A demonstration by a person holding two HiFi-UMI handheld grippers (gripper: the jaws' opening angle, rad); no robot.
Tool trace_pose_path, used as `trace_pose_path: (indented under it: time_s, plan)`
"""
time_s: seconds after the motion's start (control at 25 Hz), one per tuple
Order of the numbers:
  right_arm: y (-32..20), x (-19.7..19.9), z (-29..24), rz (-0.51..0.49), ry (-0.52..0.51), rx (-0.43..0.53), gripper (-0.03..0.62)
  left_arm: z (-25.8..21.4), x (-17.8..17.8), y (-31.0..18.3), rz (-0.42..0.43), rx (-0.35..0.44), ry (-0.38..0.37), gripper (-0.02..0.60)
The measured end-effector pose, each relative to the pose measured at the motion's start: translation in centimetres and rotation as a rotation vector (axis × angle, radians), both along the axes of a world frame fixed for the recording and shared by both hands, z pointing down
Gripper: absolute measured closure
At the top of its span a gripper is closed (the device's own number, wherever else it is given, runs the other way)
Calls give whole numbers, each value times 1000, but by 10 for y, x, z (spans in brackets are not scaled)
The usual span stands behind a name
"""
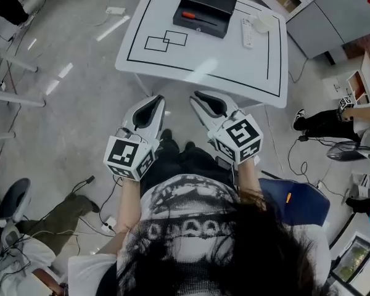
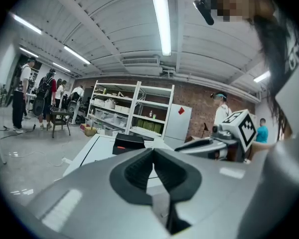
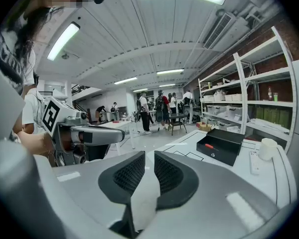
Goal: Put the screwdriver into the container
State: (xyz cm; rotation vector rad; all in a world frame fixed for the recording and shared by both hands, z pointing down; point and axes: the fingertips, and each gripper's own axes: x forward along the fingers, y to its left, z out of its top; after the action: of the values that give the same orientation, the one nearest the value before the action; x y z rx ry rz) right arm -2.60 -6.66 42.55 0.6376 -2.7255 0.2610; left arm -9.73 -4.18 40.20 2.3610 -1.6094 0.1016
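Observation:
A screwdriver with a red handle lies inside the black container at the far side of the white table. Both grippers hang in front of my body, short of the table's near edge. My left gripper has its pads meeting at the tips, with nothing between them. A narrow empty gap shows between the pads of my right gripper, so it is open. The right gripper view shows the container with the screwdriver in it, well ahead of the jaws.
A white remote and a white cup lie right of the container. Black outlined rectangles mark the tabletop. Cables and chairs are on the floor around me. Shelves and several people stand farther off.

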Motion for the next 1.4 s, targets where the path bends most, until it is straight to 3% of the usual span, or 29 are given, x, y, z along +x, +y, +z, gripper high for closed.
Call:
trace_pose_path:
  time_s: [0.28, 0.68, 1.4]
  plan:
    - [21, 27, -5, -35, -25, 27, 596, -1, 30, 30, -49, 10, -15, 581]
    - [41, 40, -18, -90, -62, 89, 597, -9, 47, 57, -107, 36, -53, 581]
    - [33, 86, -10, -45, -80, 101, 597, 2, 91, 58, -90, 20, -67, 581]
